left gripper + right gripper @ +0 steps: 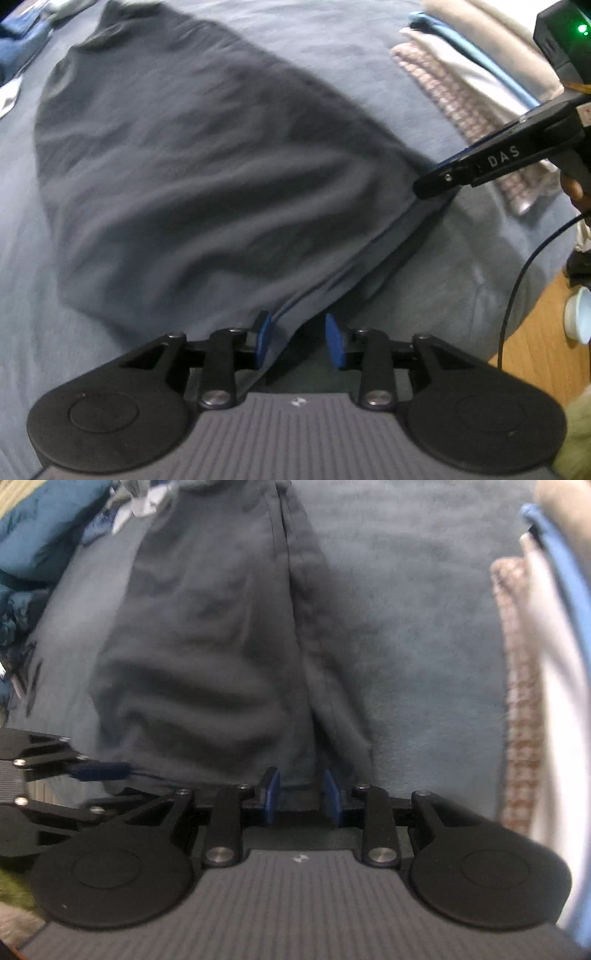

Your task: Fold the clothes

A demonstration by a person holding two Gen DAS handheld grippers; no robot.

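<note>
A dark grey garment lies spread on a blue-grey bed cover; it also shows in the right wrist view. My left gripper holds the garment's near edge between its blue pads, jaws partly closed on the cloth. My right gripper grips the same near edge further right, with a seam running up from it. Each gripper shows in the other's view: the right one at the garment's right edge, the left one at the lower left.
A stack of folded clothes lies at the right on the bed, also in the right wrist view. Blue bedding is bunched at the far left. Wooden floor and a white bowl are beyond the bed's right edge.
</note>
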